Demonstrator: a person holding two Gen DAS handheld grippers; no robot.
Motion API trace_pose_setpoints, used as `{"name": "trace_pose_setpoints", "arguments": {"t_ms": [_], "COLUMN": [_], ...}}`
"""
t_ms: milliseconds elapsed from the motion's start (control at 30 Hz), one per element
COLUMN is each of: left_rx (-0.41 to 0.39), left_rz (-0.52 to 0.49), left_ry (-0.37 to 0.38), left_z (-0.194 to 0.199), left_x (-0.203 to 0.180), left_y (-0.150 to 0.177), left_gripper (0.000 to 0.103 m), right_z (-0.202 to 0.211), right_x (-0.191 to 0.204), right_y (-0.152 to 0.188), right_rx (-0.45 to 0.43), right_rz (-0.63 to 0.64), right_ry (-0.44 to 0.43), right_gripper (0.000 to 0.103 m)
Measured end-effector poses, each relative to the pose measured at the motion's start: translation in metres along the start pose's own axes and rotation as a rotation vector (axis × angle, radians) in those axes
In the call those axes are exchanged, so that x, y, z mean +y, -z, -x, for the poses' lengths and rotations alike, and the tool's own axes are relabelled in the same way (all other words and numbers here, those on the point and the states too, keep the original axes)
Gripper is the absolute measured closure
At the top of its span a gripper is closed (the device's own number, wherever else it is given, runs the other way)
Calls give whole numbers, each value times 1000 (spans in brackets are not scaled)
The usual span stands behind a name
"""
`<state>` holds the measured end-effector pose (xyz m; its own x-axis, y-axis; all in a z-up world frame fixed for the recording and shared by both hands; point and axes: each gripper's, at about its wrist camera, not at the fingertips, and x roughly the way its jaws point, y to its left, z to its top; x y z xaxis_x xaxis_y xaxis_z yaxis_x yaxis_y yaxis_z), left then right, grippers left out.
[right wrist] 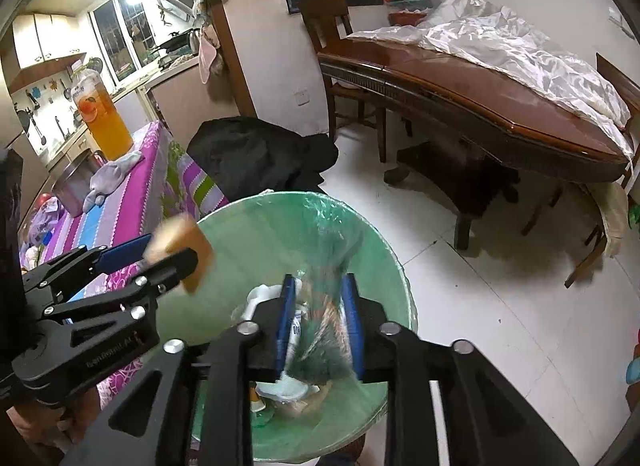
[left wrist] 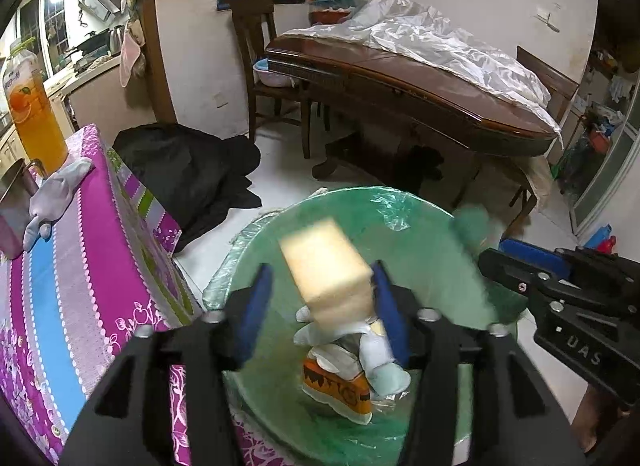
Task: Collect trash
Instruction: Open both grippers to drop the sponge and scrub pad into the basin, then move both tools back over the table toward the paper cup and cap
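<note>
Left claw (left wrist: 320,310): over bin (left wrist: 420,221), spread apart, tan block (left wrist: 326,266) loose between (blurred).
Right claw (right wrist: 320,322): tilted into bin, apart around blurred green scrap (right wrist: 320,350).

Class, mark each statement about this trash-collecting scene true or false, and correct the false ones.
1. The bin has a green liner. True.
2. The bin is empty. False: wrappers already lie in it.
3. The orange drink bottle stands on the floor. False: it stands on the purple striped tablecloth.
4. A tan block shows between the left gripper fingers. True.
5. The wooden table is bare. False: a plastic sheet lies on it.
</note>
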<state>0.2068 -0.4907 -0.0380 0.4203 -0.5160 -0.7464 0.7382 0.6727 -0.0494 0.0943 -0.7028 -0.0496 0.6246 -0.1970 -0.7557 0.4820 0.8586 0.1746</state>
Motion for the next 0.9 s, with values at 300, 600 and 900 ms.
{"name": "trace_pose_setpoints", "arguments": {"t_ms": [300,600,900], "left_rx": [-7,-14,-62], "left_rz": [20,13,-4], "left_ry": [-23,-26,-40], "left_z": [3,8,35], "left_x": [9,9,12], "left_y": [1,3,14], "left_gripper": [36,33,20], "right_z": [7,20,72], "right_x": [1,3,17], "right_y": [2,5,29], "right_rx": [-24,-59,-197], "right_rz": [-2,8,25], "right_ry": [6,12,16], "right_gripper": [69,53,26]}}
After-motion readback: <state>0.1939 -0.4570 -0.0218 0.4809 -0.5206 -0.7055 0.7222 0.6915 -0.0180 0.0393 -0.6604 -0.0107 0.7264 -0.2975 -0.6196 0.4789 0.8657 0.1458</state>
